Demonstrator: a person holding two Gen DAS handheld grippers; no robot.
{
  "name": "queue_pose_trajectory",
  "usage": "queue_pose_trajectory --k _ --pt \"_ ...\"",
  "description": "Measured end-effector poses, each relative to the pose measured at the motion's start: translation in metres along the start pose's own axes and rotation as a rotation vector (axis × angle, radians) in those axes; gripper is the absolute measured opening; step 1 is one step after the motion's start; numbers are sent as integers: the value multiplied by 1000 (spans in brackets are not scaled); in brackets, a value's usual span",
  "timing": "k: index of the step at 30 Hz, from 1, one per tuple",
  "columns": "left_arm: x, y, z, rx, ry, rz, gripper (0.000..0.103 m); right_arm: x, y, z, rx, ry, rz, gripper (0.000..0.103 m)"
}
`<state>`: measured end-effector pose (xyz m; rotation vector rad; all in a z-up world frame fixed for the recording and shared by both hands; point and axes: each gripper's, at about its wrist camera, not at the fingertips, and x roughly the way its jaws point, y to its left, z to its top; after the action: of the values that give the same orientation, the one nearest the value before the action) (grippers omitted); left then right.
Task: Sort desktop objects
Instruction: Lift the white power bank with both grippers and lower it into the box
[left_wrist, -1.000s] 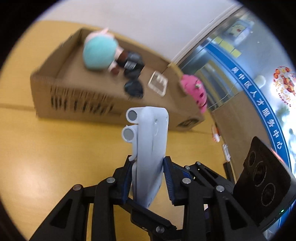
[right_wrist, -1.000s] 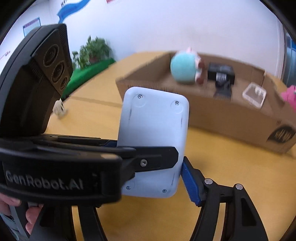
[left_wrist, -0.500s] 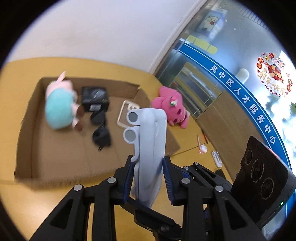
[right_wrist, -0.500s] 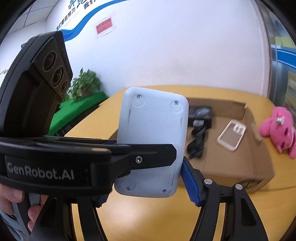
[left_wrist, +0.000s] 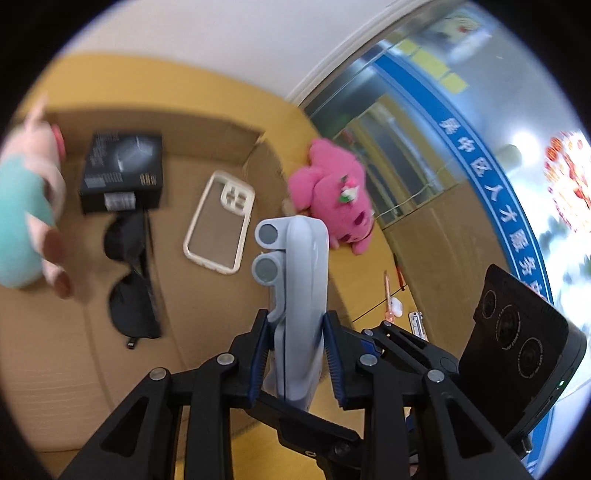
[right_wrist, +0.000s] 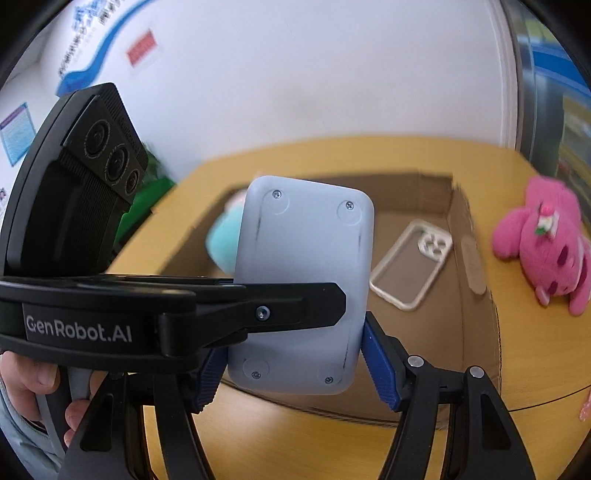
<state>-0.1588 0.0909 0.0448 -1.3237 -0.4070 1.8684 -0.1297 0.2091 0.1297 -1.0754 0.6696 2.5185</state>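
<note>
while both grippers clamp it, grey device (left_wrist: 301, 295) stands upright.

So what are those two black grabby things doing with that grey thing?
A person is holding one pale grey plastic gadget with both tools at once. The left gripper pinches its thin edges and the right gripper clamps its broad sides. They carry it above an open brown cardboard box holding a clear phone case, black sunglasses and a black carton. A pink plush toy lies outside on the yellow table.

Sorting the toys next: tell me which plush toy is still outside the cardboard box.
The pink plush toy, lying on the table past the cardboard box wall. The teal-and-pink plush already lies inside the box.
</note>
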Motion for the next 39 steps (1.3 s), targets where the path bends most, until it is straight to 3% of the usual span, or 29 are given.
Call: queue_pose_trajectory --k 9,14,29,31,39 --pt "76 56 0 -240 153 9 27 86 -64 -3 91 331 38 66" --pt "99 65 -3 -295 220 32 27 103 -78 -14 137 417 41 66" --pt "102 69 0 -329 329 63 38 97 -79 -18 165 437 -12 68" --pt "97 68 0 -311 321 75 51 94 -83 -19 181 428 -8 69" --pt "60 53 3 -222 269 113 54 68 -88 -25 205 363 -25 75"
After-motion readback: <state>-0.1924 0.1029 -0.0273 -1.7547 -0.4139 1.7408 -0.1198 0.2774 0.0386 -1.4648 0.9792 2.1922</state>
